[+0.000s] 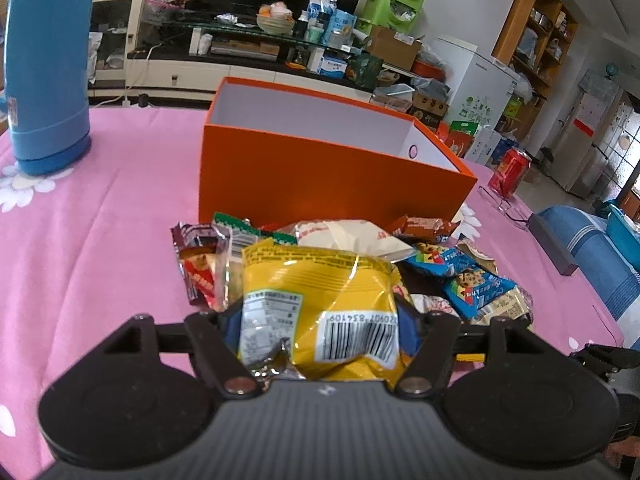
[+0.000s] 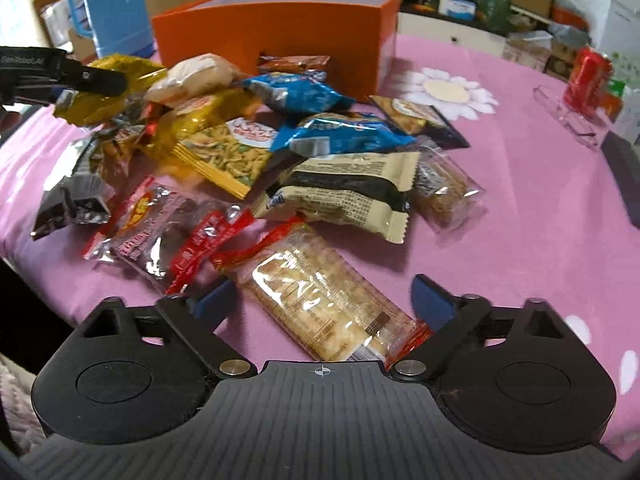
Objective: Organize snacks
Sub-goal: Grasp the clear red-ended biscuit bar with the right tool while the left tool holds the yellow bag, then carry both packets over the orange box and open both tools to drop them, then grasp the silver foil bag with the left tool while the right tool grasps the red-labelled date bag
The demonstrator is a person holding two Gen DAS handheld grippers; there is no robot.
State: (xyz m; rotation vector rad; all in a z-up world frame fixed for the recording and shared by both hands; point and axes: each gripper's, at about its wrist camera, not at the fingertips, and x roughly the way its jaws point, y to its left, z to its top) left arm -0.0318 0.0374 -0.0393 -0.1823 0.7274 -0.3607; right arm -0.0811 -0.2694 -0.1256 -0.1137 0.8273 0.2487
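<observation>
The left tool (image 1: 320, 320) is clamped on a yellow snack bag (image 1: 320, 300), its blue pads pressing the bag's two sides, with the barcode end toward the camera. The bag is raised just in front of the orange box (image 1: 320, 176), which stands open-topped on the pink counter (image 1: 100, 220). The rest of the snack pile (image 2: 280, 152) lies on the counter against the front of the orange box. The right tool (image 2: 324, 300) stands apart, its fingers (image 2: 430, 296) either side of a clear cracker packet (image 2: 320, 296) at the edge of the pile farthest from the box, not pressing it. A blue flask (image 1: 44, 68) stands left of the orange box, a red can (image 1: 512, 172) to its right.
</observation>
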